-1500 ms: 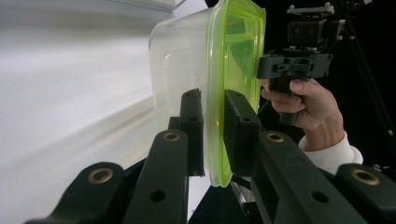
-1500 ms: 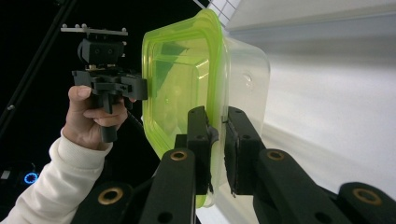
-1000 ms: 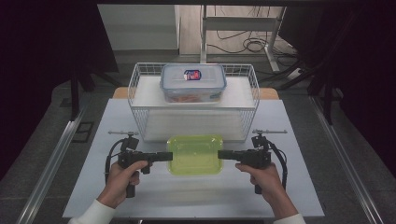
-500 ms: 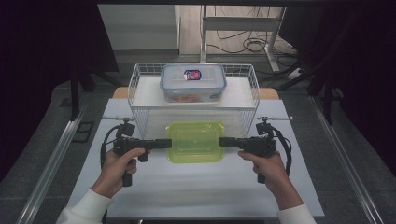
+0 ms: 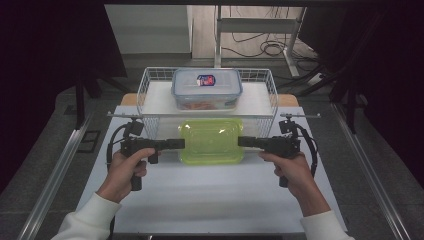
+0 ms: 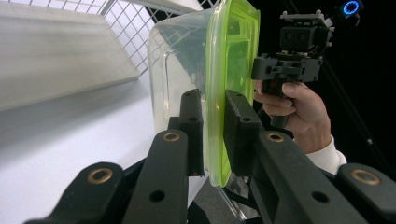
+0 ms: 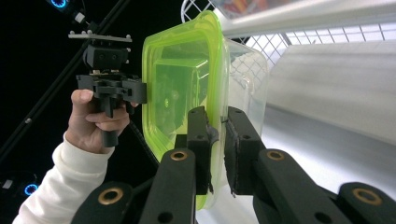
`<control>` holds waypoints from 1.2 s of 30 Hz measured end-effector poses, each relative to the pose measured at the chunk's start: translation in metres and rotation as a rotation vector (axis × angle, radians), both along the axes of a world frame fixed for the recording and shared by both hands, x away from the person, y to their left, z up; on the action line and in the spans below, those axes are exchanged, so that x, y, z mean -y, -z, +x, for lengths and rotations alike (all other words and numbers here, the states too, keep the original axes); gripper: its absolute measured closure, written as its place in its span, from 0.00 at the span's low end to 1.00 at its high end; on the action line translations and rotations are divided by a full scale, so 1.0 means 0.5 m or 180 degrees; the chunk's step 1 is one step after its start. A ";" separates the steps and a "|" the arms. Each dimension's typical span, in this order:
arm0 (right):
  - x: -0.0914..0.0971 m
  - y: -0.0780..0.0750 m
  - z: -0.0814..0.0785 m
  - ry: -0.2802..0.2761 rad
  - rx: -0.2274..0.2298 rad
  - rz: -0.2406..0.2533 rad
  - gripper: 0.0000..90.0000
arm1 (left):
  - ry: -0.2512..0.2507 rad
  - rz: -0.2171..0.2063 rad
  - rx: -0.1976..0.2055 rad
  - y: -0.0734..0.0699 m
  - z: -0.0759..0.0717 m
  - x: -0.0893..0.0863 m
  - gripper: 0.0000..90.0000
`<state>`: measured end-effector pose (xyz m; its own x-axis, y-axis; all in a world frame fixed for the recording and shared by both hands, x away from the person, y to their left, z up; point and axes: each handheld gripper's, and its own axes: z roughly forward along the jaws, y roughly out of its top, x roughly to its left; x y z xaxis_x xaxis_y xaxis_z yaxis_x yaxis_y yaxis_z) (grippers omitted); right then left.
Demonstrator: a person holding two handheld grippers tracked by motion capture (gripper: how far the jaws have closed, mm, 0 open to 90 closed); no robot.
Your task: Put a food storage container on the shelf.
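A clear container with a lime-green lid [image 5: 212,141] hangs level above the white table, just in front of the wire basket [image 5: 145,117]. My left gripper [image 5: 179,144] is shut on its left rim, and my right gripper [image 5: 243,141] is shut on its right rim. In the left gripper view the jaws [image 6: 214,126] pinch the green lid edge [image 6: 229,60], with the other hand and gripper [image 6: 292,58] beyond. In the right gripper view the jaws [image 7: 218,140] clamp the lid rim [image 7: 187,79] the same way. A second clear container with a blue-grey lid [image 5: 206,88] sits inside the basket.
The white table top [image 5: 210,195] spreads in front of the basket. Metal rails [image 5: 60,175] run along both sides of the table. A metal-framed stand [image 5: 260,30] and cables lie on the floor behind.
Both hands have lifted the green-lidded container off the table and carried it upward and toward the basket; grips unchanged.
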<state>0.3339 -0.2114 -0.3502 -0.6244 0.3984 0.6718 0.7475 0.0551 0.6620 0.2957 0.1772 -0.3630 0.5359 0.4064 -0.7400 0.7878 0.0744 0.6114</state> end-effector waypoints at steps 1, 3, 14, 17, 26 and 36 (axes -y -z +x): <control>0.000 -0.006 0.002 0.0001 0.0013 -0.0005 0.90 | 0.0001 -0.0006 0.0002 -0.004 0.002 0.000 0.88; -0.001 -0.017 0.005 -0.0002 0.0024 -0.0005 0.90 | 0.0009 -0.0027 0.0001 -0.014 0.006 -0.001 0.88; -0.008 -0.088 0.033 -0.0024 0.0124 0.0034 0.90 | -0.0048 -0.0024 0.0070 -0.079 0.041 -0.011 0.89; -0.010 -0.111 0.043 -0.0041 0.0139 0.0053 0.91 | -0.0072 -0.0041 0.0068 -0.097 0.058 -0.015 0.89; -0.024 -0.162 0.081 -0.0023 0.0193 -0.0025 0.91 | -0.0104 -0.0001 0.0087 -0.133 0.098 -0.024 0.90; -0.037 -0.182 0.130 0.0016 0.0164 0.0012 0.91 | -0.0122 0.0017 0.0064 -0.166 0.144 -0.037 0.90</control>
<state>0.3989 -0.1932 -0.2590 -0.6562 0.3991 0.6404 0.7127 0.0488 0.6998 0.3677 0.1956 -0.2799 0.5346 0.4308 -0.7271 0.7720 0.1011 0.6275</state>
